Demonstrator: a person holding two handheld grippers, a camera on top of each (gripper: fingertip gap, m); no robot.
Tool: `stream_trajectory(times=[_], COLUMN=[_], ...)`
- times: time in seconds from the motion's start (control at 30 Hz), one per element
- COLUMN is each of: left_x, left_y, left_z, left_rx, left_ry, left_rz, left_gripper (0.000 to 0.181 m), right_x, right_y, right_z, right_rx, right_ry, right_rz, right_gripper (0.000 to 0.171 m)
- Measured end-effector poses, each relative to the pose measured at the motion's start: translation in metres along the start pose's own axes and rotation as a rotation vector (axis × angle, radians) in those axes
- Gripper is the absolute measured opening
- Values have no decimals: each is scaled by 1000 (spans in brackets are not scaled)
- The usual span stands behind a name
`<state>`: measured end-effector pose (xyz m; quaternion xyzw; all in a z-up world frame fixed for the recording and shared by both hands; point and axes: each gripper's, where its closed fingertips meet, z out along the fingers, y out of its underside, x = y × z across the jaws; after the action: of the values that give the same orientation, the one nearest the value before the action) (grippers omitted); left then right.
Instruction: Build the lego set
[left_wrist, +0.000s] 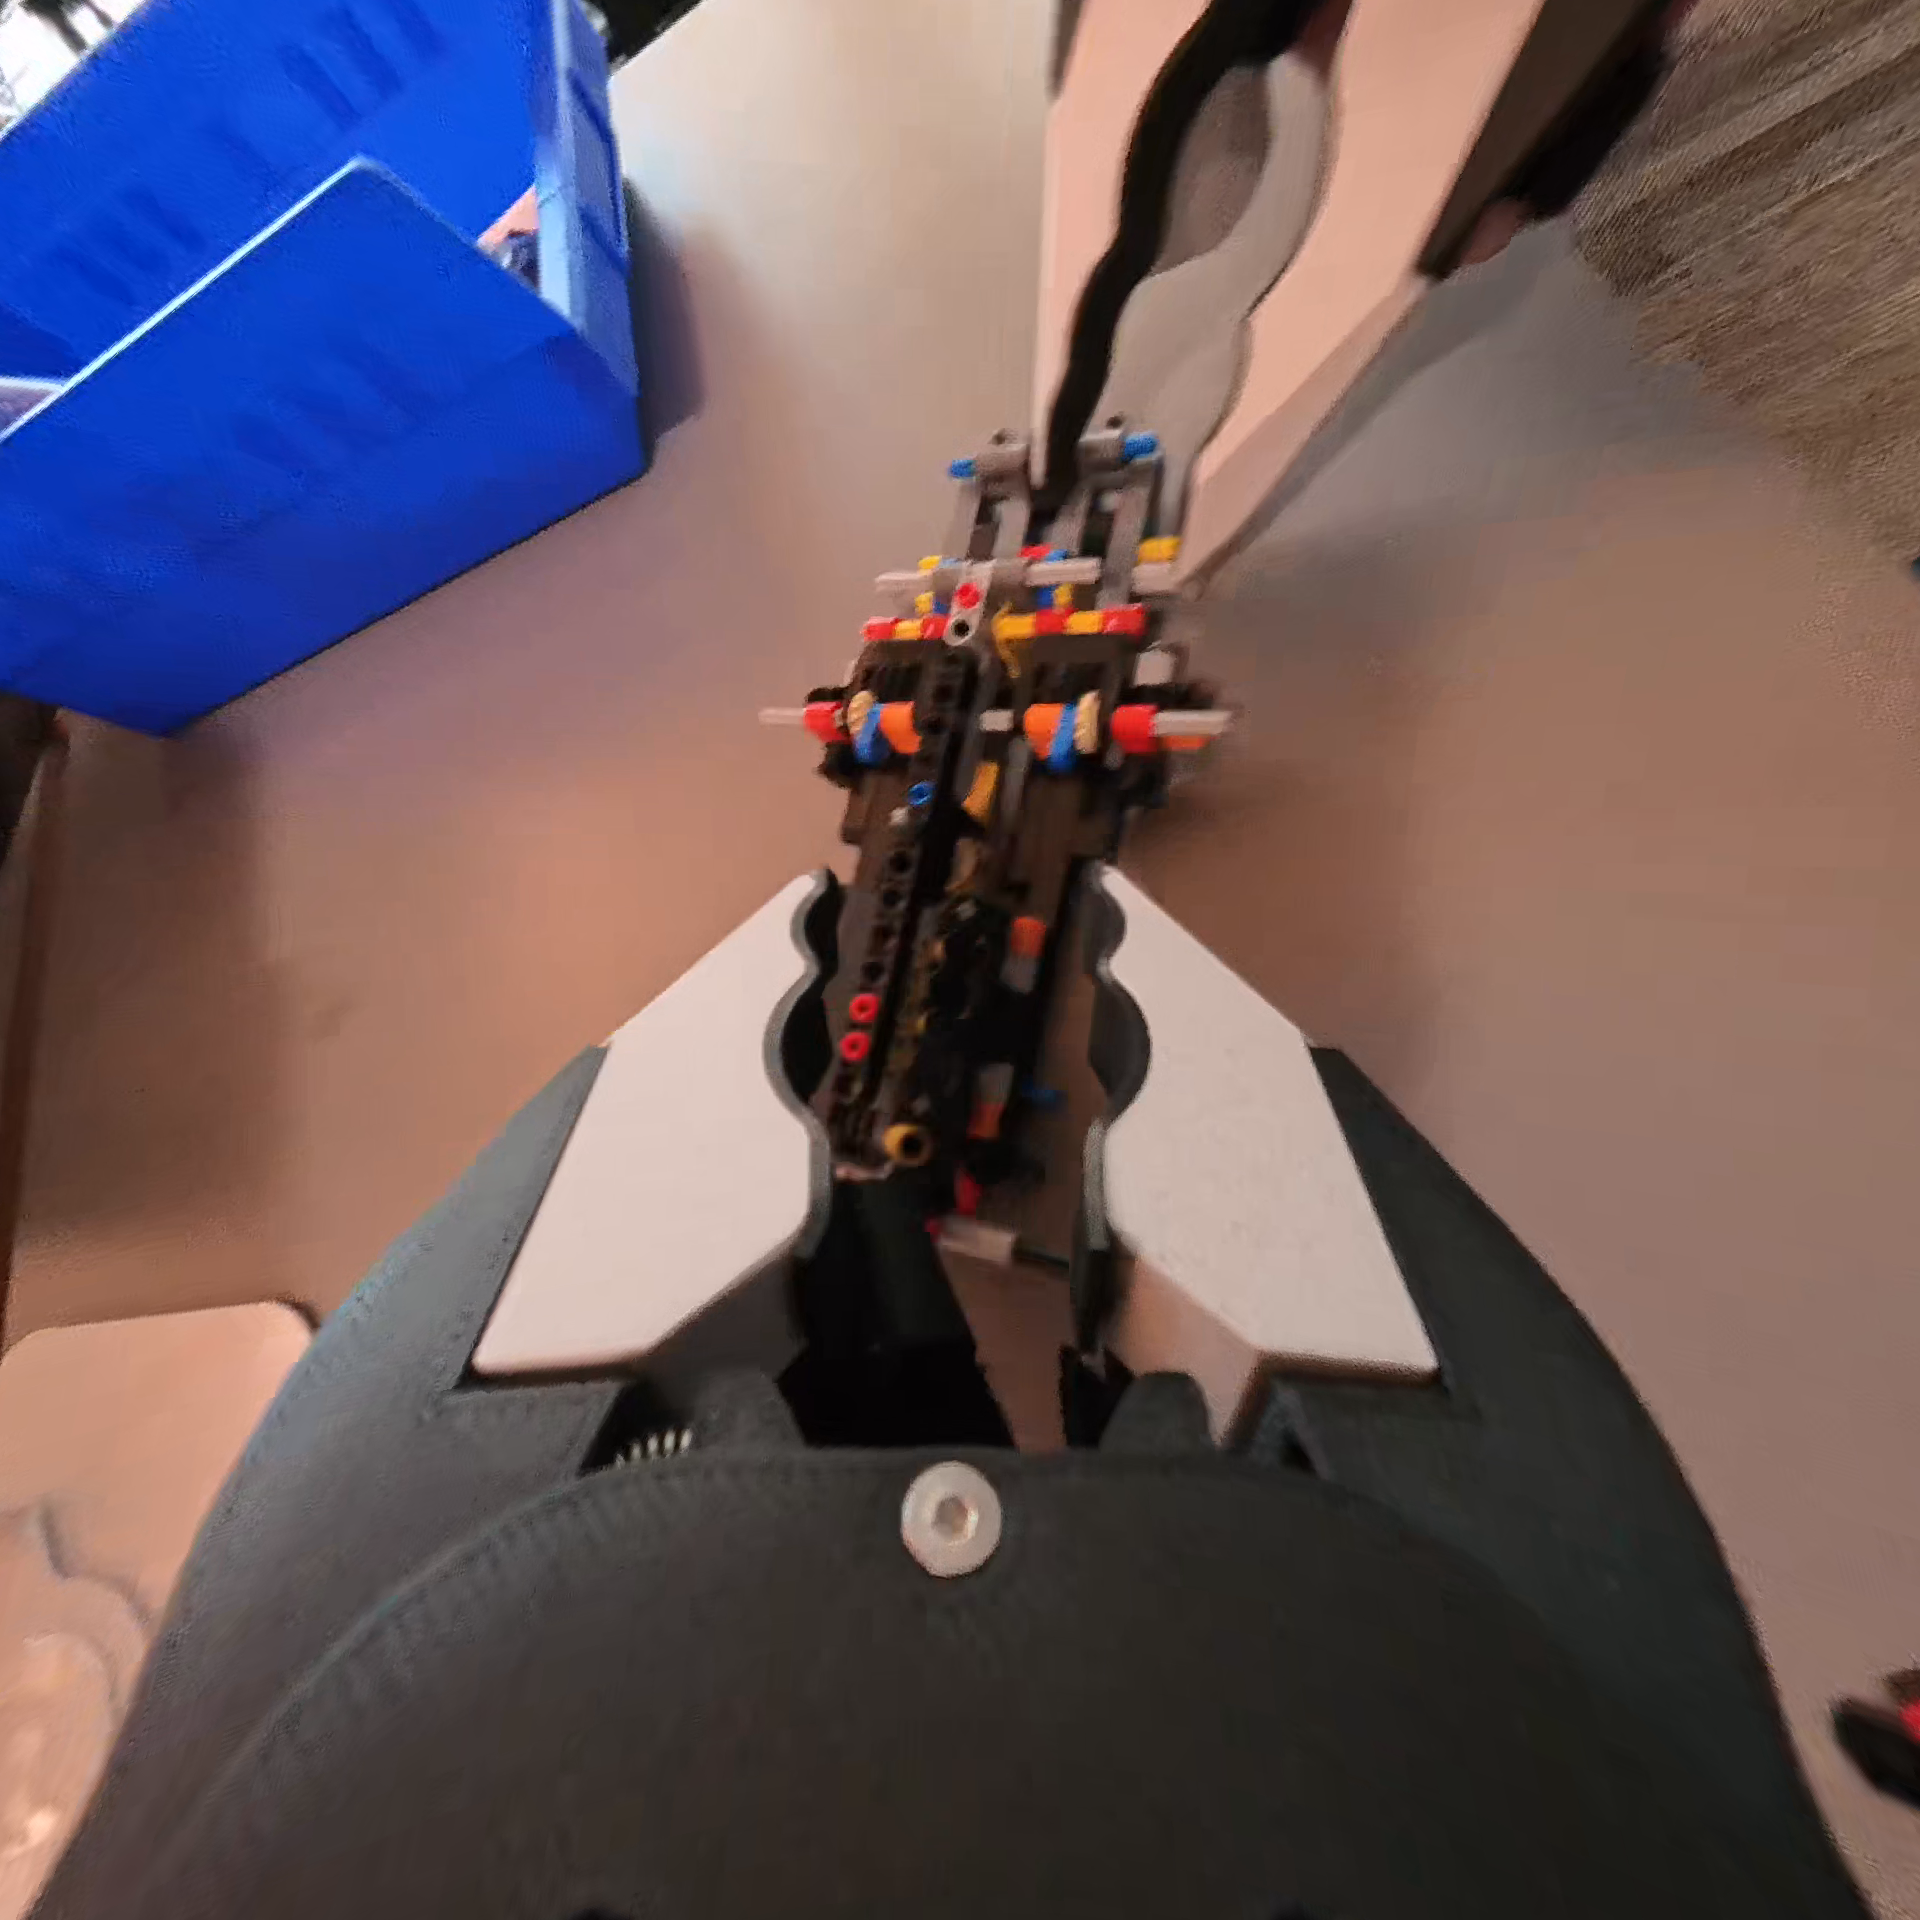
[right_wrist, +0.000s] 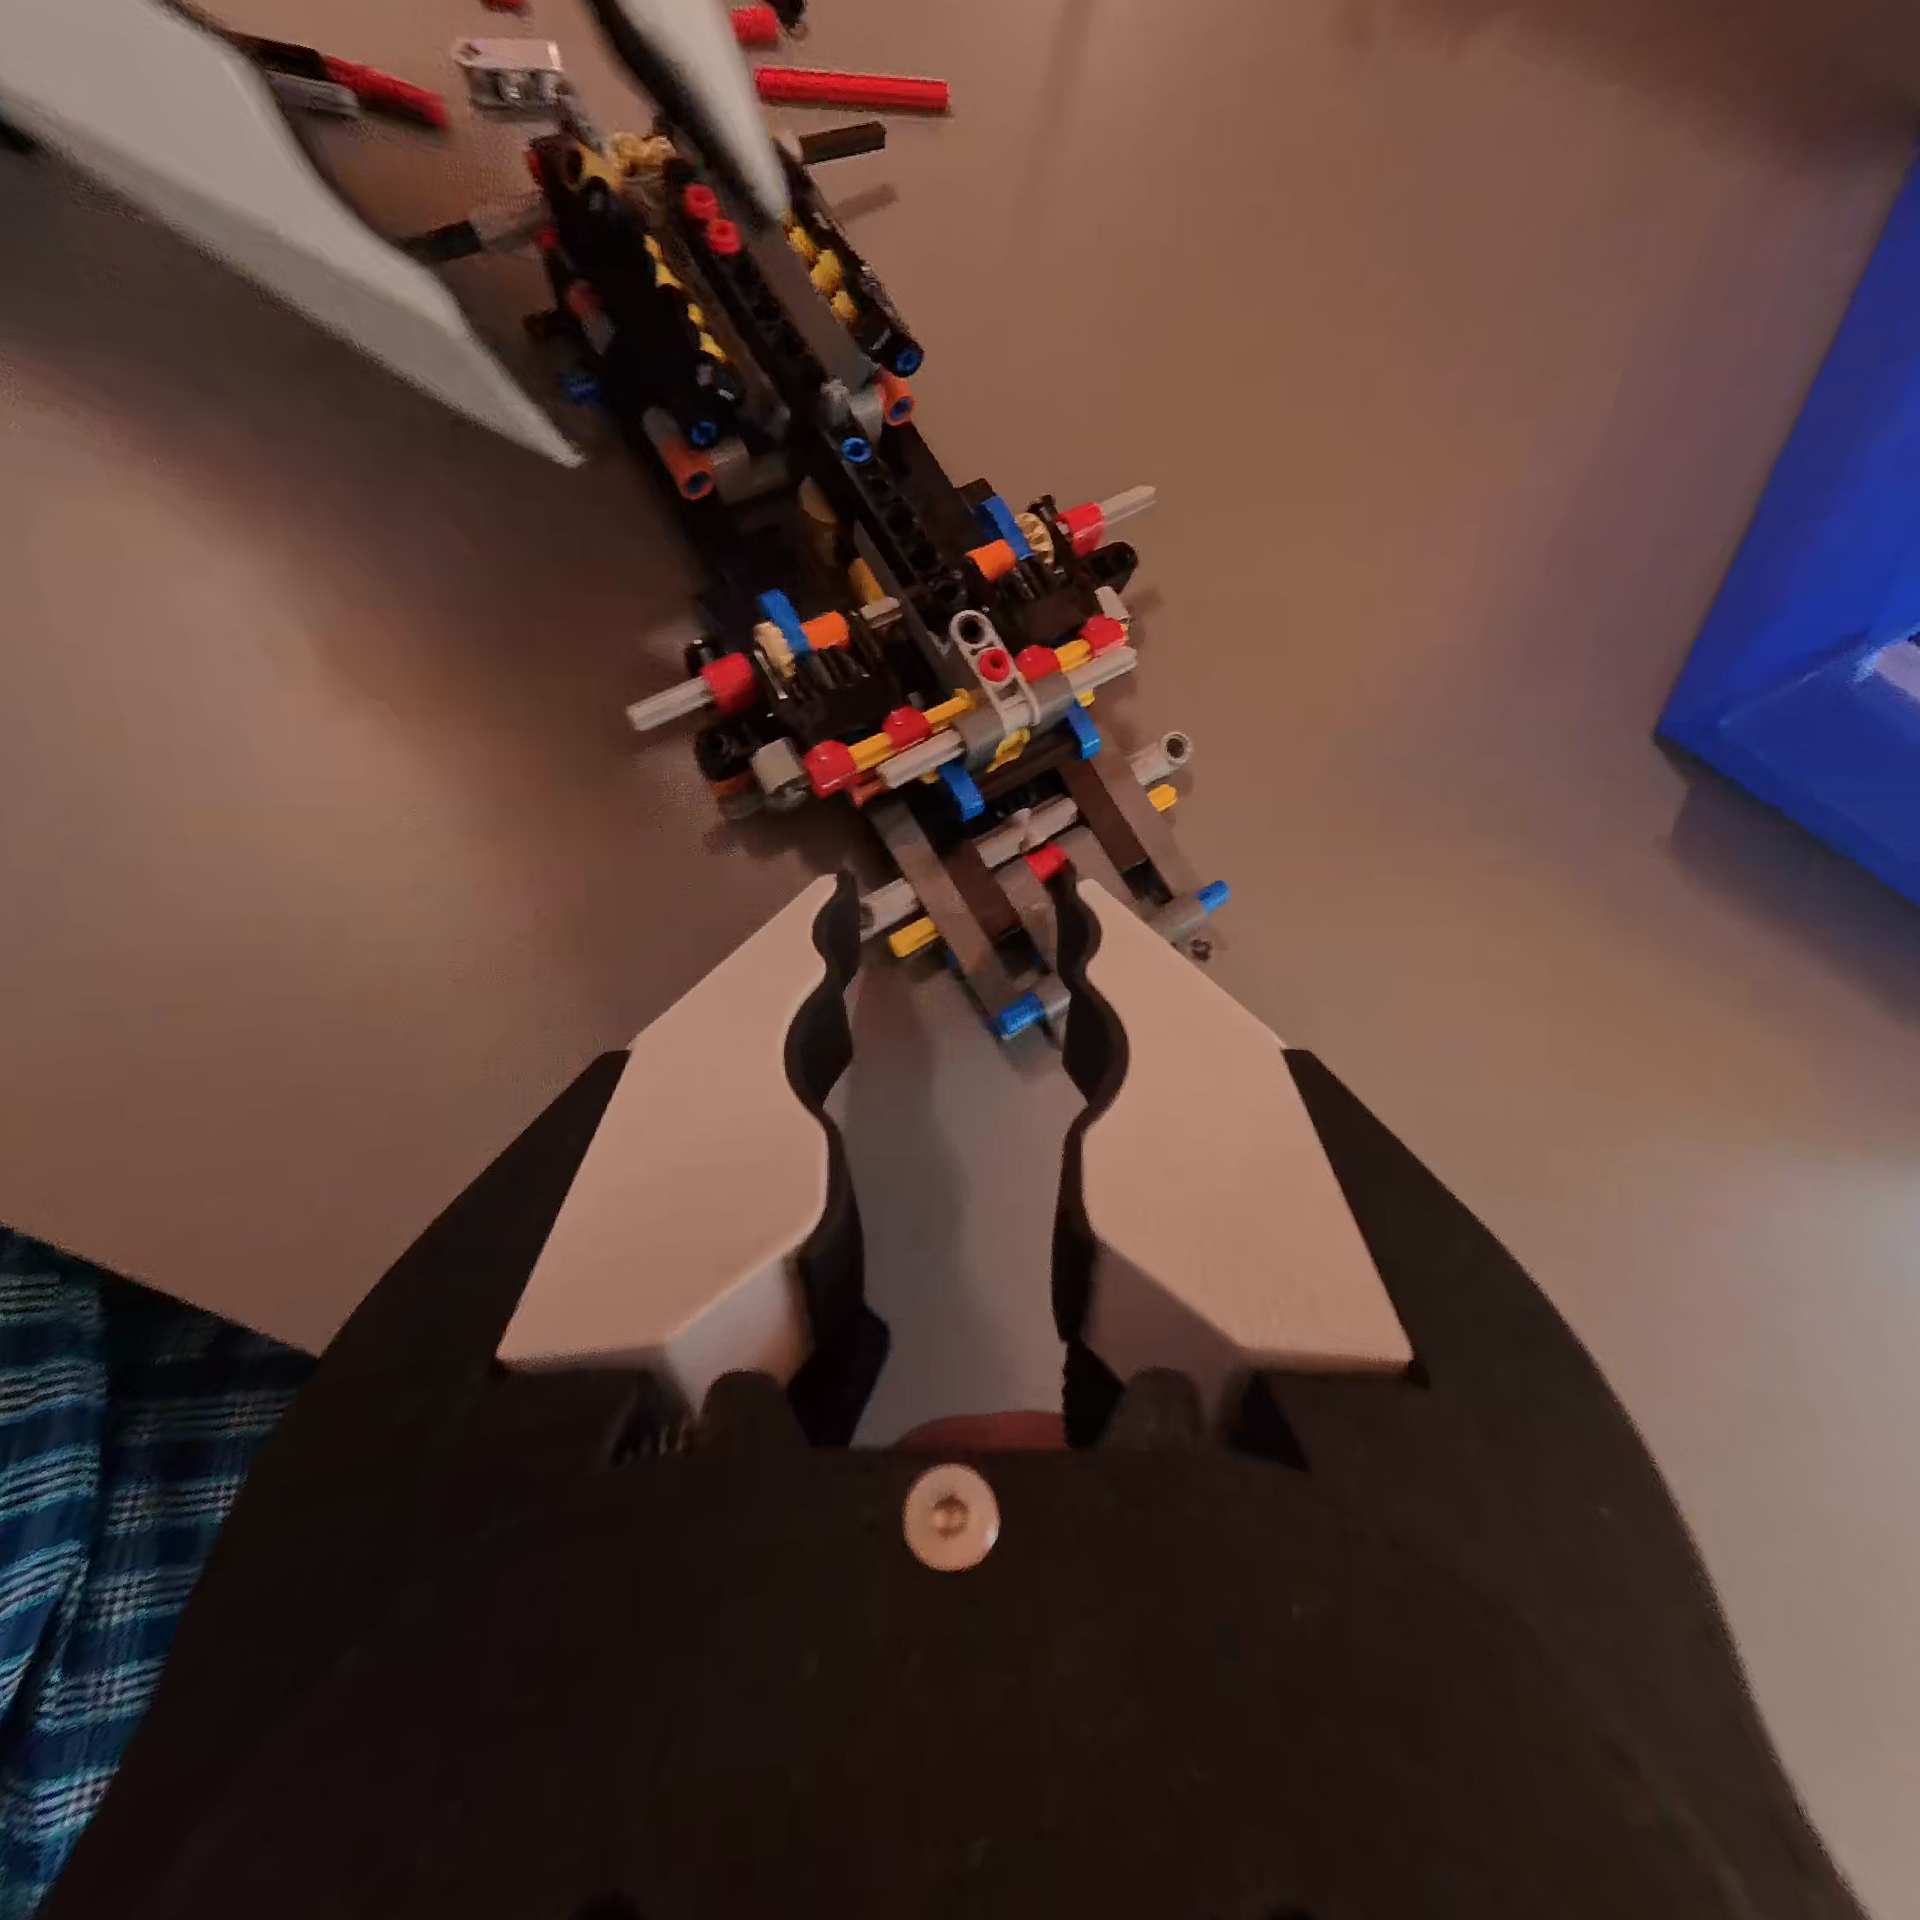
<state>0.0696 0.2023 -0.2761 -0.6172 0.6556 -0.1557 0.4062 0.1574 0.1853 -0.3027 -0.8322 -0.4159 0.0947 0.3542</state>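
A long black lego model (left_wrist: 997, 727) with red, blue, yellow and orange pins and a grey frame at one end lies on the tan table (left_wrist: 416, 987). My left gripper (left_wrist: 961, 883) is shut on its black end, which runs back between the fingers. My right gripper (right_wrist: 961, 899) is closed around one grey beam at the frame end of the model (right_wrist: 914, 623). In the left wrist view the right gripper (left_wrist: 1122, 514) comes in from the top. In the right wrist view the left gripper (right_wrist: 665, 327) straddles the far end.
A blue bin (left_wrist: 312, 416) stands at the upper left and shows at the right edge in the right wrist view (right_wrist: 1829, 571). Loose parts lie beyond the model: a red axle (right_wrist: 852, 88) and a red and black piece (right_wrist: 353, 94). A plaid cloth (right_wrist: 104, 1507) is at lower left.
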Motion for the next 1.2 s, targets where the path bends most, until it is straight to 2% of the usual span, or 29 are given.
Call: stream_trajectory(times=[0.17,0.2,0.43,0.77,1.0,1.03,1.2], left_x=[-7,-8,-1,11,10,6,6], left_y=[19,24,40,33,34,34,34], left_z=[6,9,15,13,15,16,17], left_rx=[-103,-122,-211,-197,-195,-197,-203], left_ry=[66,81,122,142,140,126,140], left_rz=[29,14,13,-17,-48,-54,-102], left_gripper=[80,82,70,68,69,62,61], right_x=[-9,-9,5,33,-1,-8,-19], right_y=[3,3,3,3,2,2,0], right_z=[4,5,10,16,-2,-1,9], right_rx=[-1,-1,31,12,54,58,68], right_ry=[-24,-24,20,86,-3,-16,15], right_rz=[15,19,32,3,71,78,113], right_gripper=[31,31,22,28,30,31,37])
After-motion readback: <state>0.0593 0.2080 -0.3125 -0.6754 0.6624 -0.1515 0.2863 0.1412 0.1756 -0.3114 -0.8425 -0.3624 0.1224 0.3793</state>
